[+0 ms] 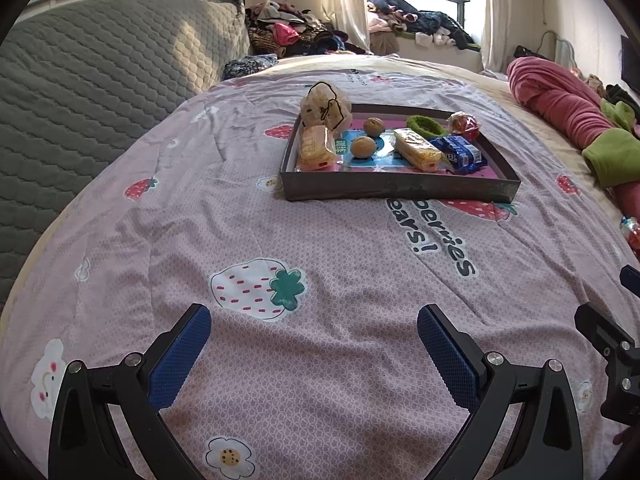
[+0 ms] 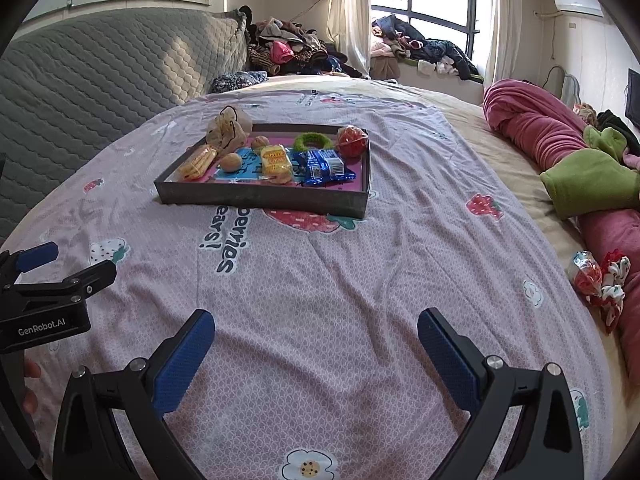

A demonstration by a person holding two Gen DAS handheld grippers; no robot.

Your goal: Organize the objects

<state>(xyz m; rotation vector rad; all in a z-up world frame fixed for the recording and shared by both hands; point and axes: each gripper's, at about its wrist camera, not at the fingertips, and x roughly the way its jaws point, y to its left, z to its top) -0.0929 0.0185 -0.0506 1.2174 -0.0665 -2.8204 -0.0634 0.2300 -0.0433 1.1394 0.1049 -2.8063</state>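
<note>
A dark shallow tray [image 1: 396, 189] [image 2: 260, 199] sits on the pink strawberry quilt, well ahead of both grippers. It holds two yellow snack packs [image 1: 316, 148], two walnuts [image 1: 363, 147], a green hair ring [image 1: 426, 125], a blue snack pack [image 1: 460, 153], a red wrapped sweet [image 1: 464, 125] and a beige net bag [image 1: 324, 104]. My left gripper [image 1: 314, 340] is open and empty above the quilt. My right gripper [image 2: 316, 344] is open and empty. A red wrapped sweet [image 2: 585, 276] and a red-white scrunchie [image 2: 612, 288] lie loose at the quilt's right edge.
A grey quilted headboard [image 1: 88, 92] runs along the left. A rolled pink and green blanket [image 2: 560, 148] lies on the right. Piles of clothes [image 1: 288, 32] sit beyond the bed by the window. The left gripper's body [image 2: 44, 304] shows at the right wrist view's left edge.
</note>
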